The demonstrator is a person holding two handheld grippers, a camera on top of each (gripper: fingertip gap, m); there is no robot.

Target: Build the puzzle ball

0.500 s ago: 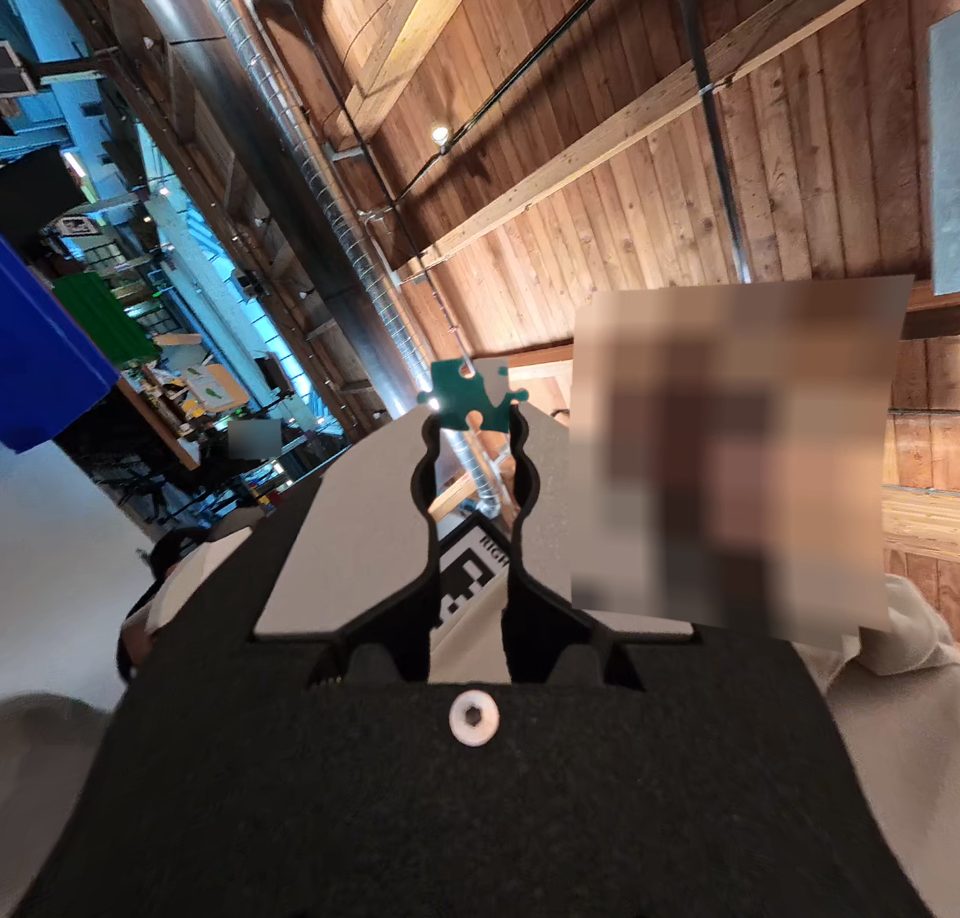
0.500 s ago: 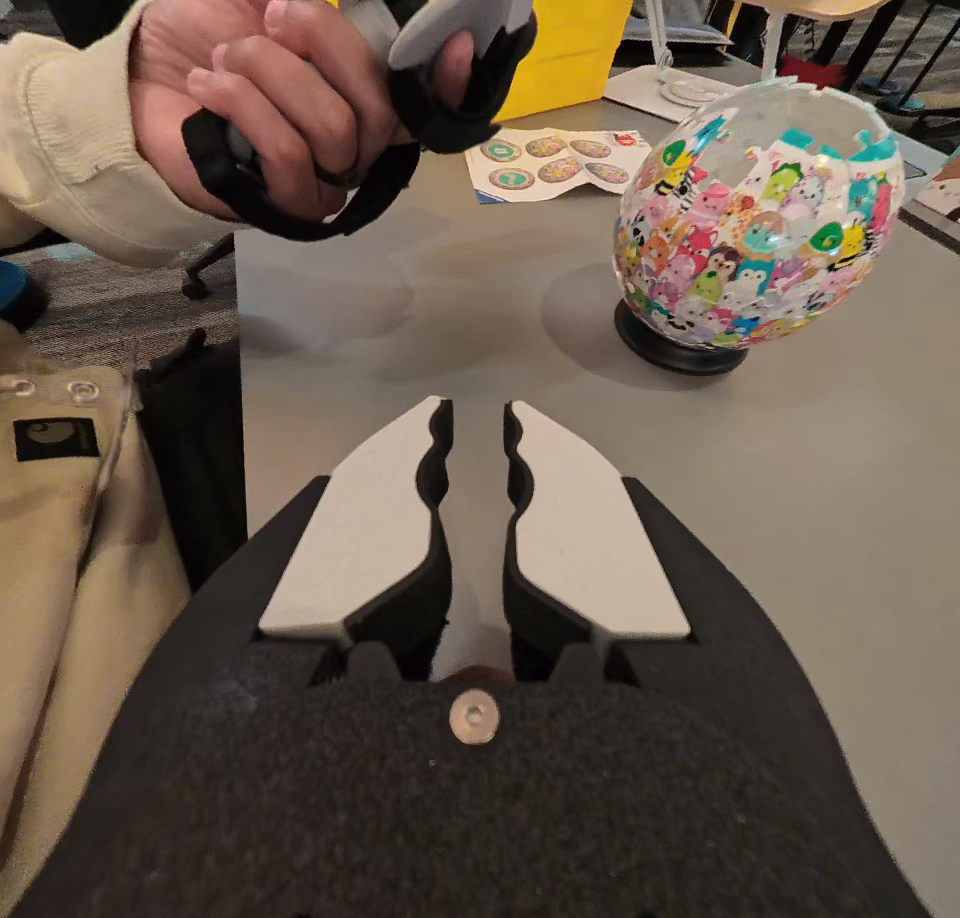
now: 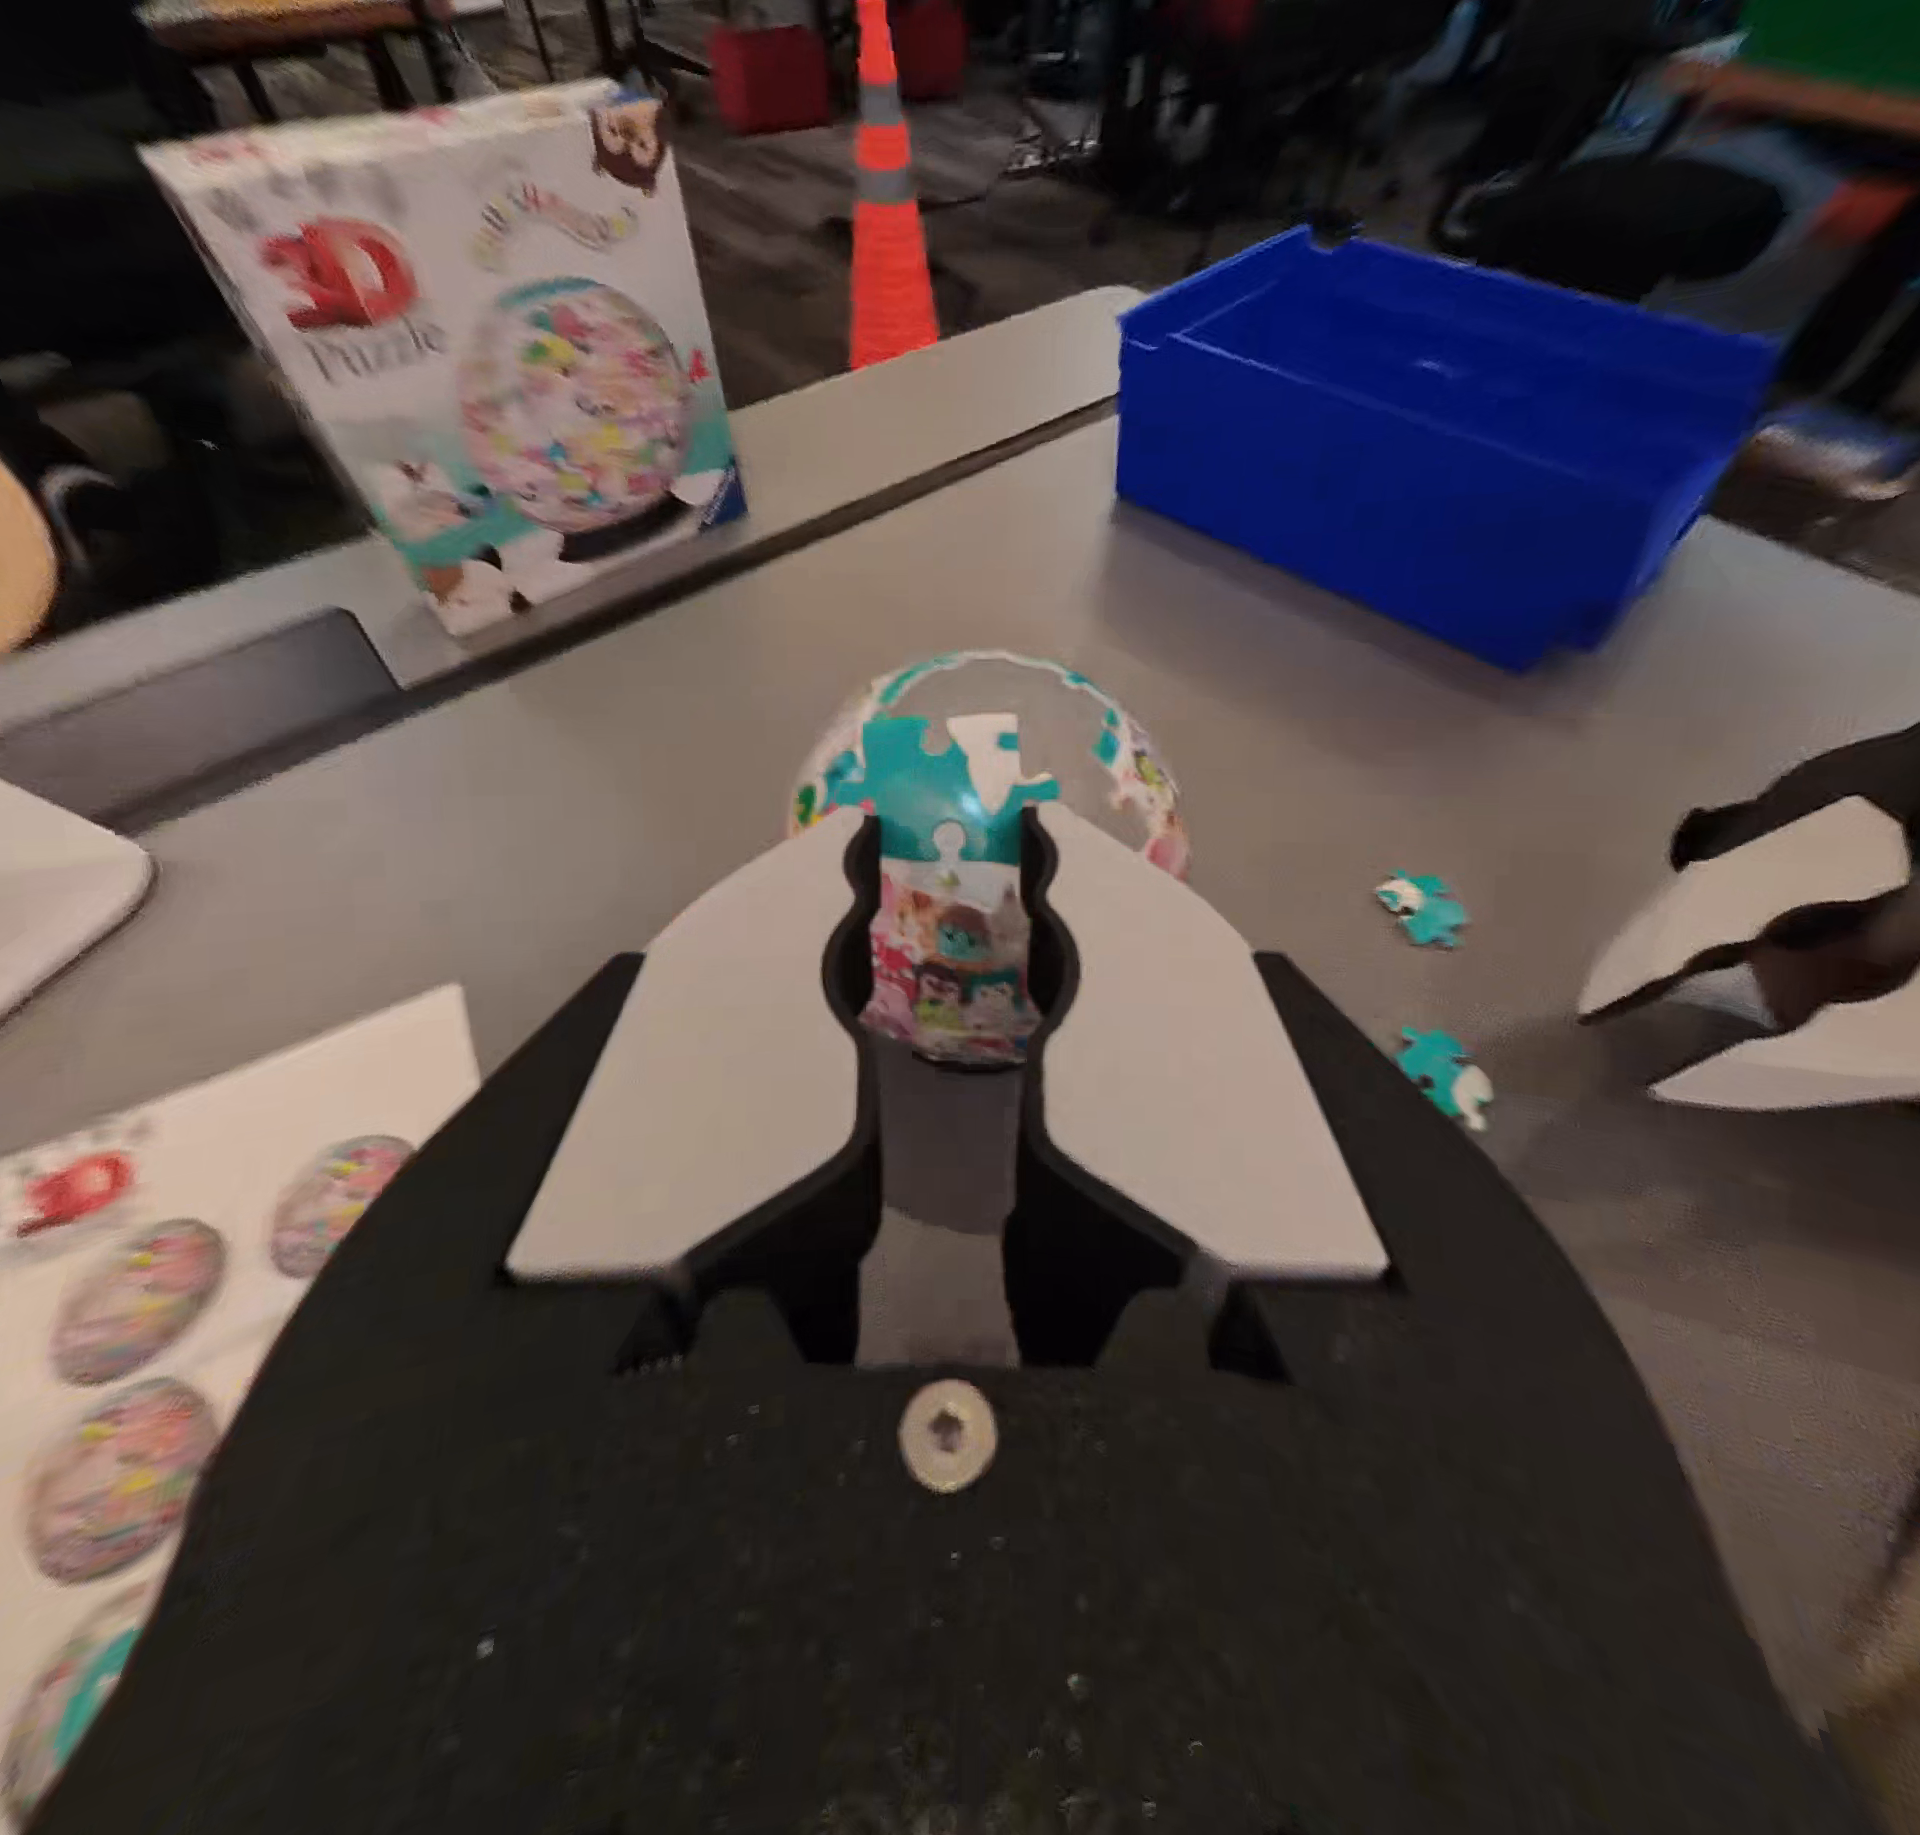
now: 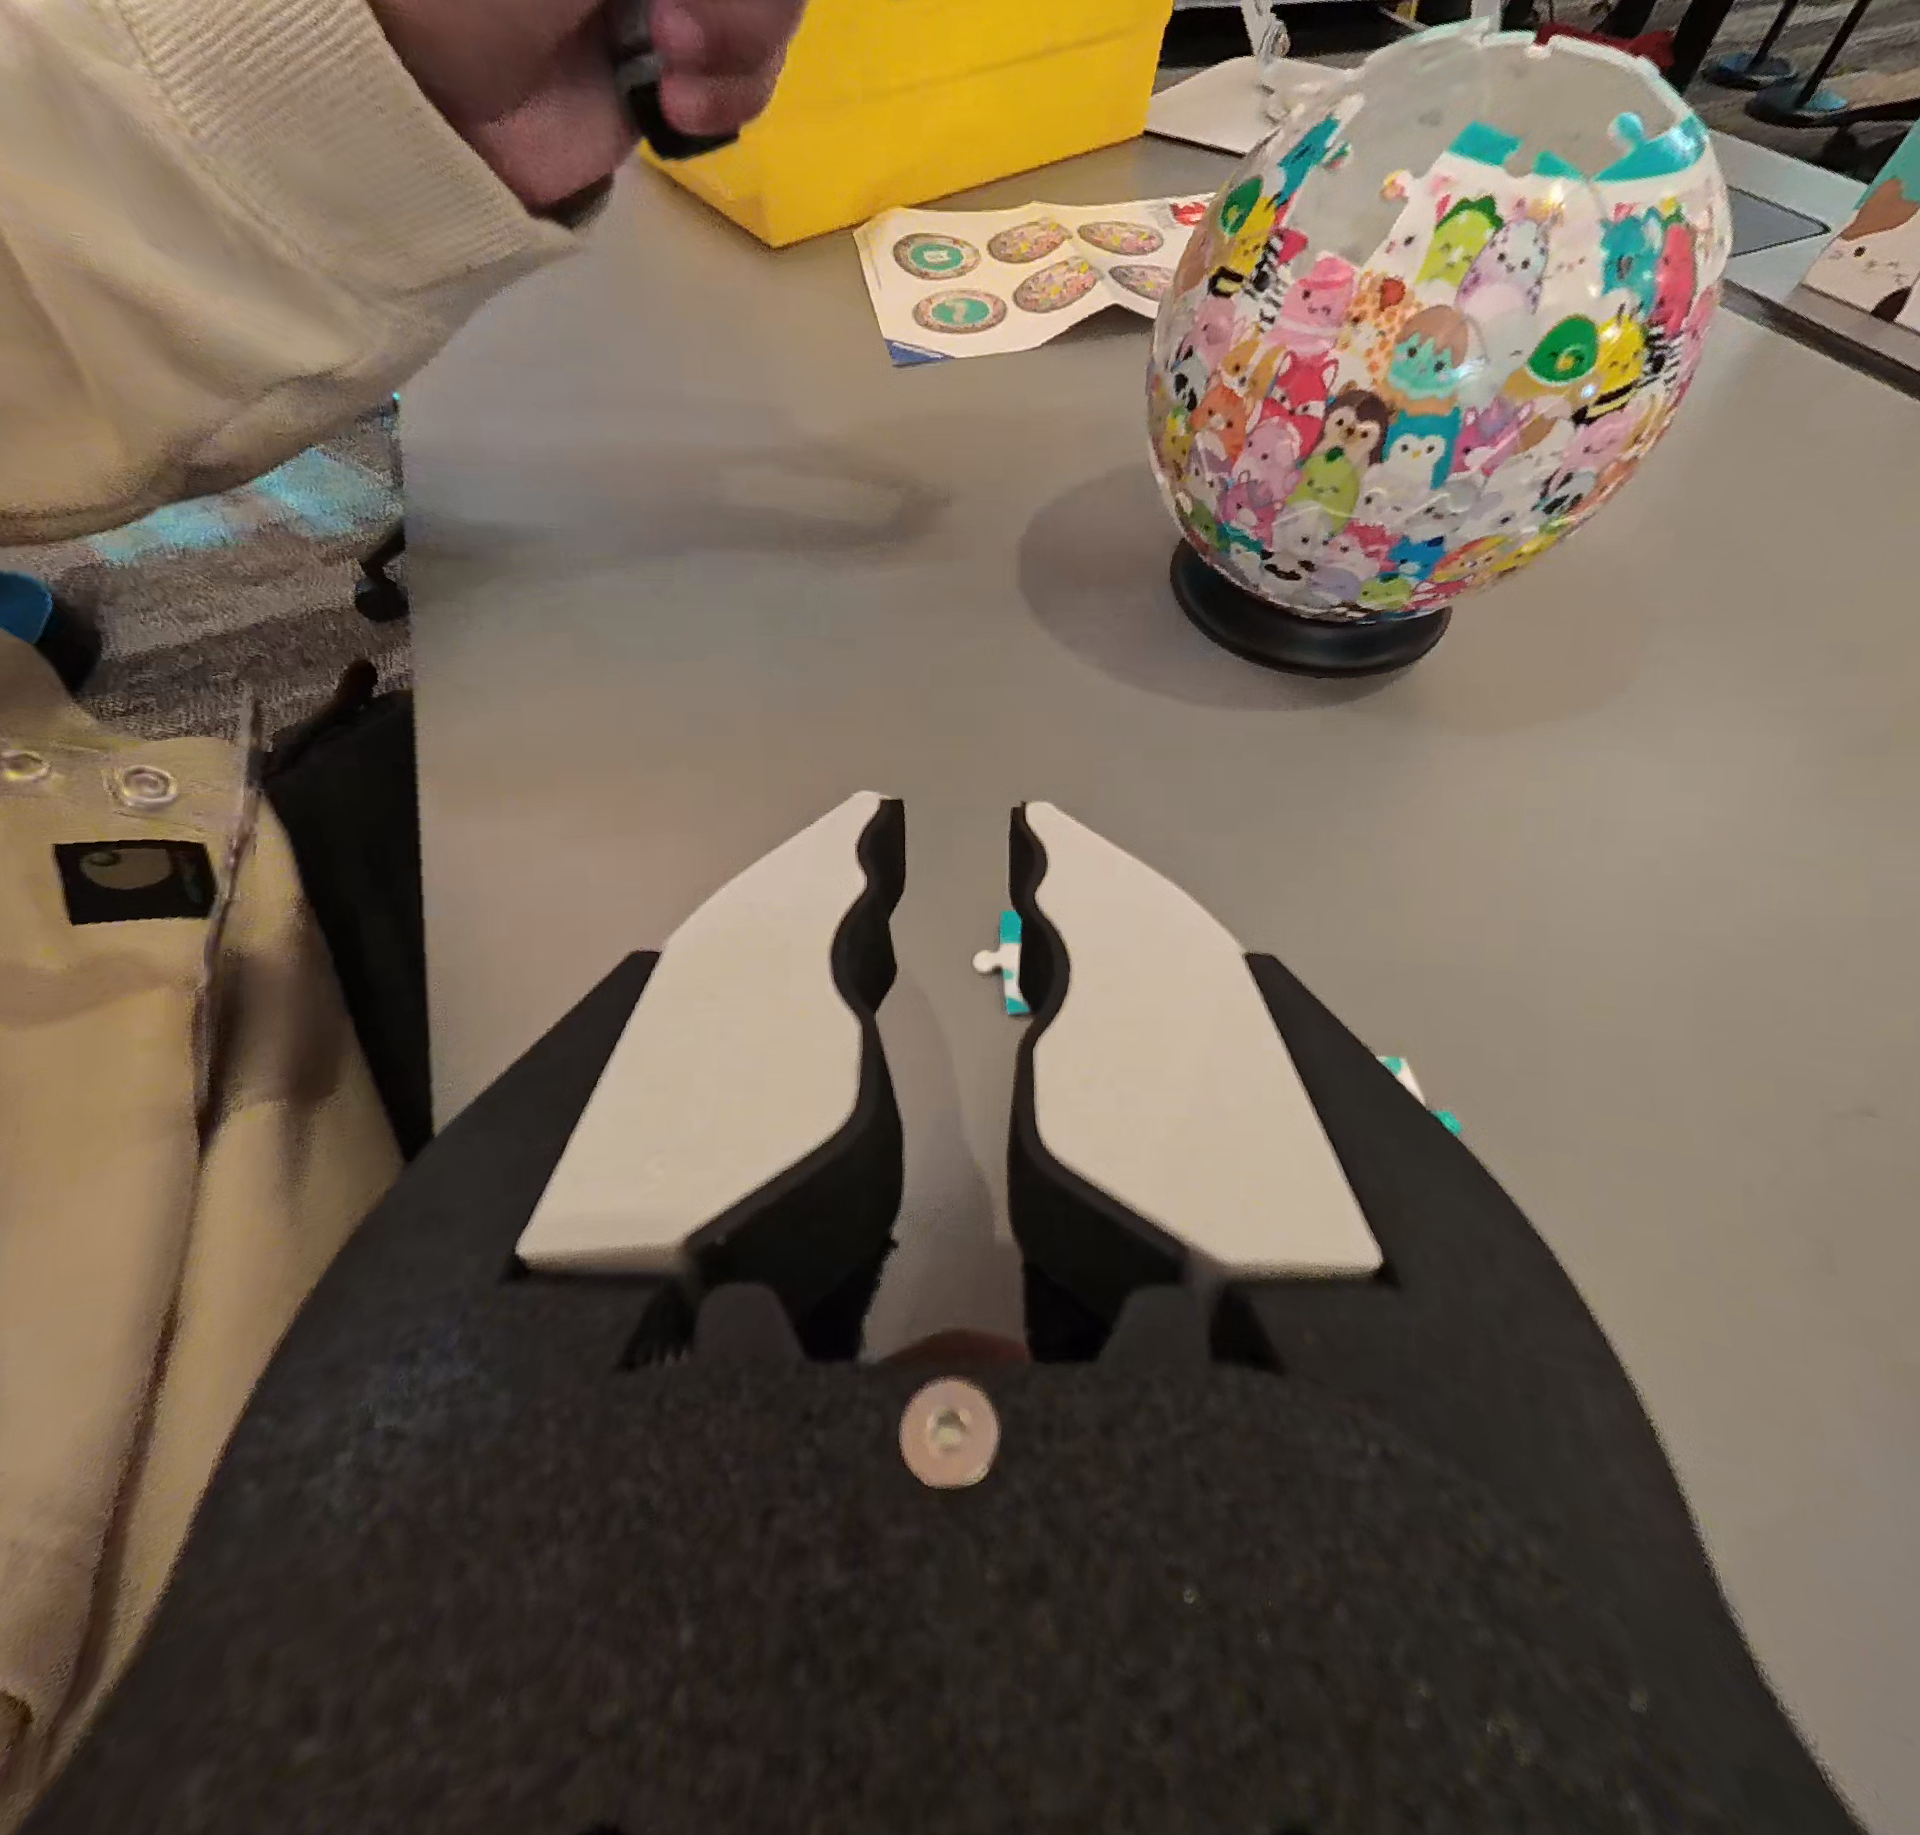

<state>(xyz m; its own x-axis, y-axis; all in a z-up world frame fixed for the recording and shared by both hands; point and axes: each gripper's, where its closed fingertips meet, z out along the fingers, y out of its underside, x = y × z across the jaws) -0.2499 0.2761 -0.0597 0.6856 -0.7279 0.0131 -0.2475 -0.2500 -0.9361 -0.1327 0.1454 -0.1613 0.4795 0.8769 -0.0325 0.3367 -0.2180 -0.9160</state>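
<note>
Puzzle ball [image 4: 1439, 331] sits on its black stand [image 4: 1309, 627] on the grey table [image 4: 727, 663], its top unfinished. Only the left wrist view shows the left gripper [image 3: 948, 829] clamped on a teal-and-white puzzle piece [image 3: 940, 783], held in front of the ball, with the puzzle box [image 3: 468, 341] and blue bin [image 3: 1423, 435] behind the ball and two loose pieces [image 3: 1423, 907] to its right. Only the right wrist view shows the right gripper [image 4: 956, 819] with its tongs apart and empty, low over the table, nearer than the ball, and a hand [image 4: 582, 29] in a cream sleeve left of the ball.
</note>
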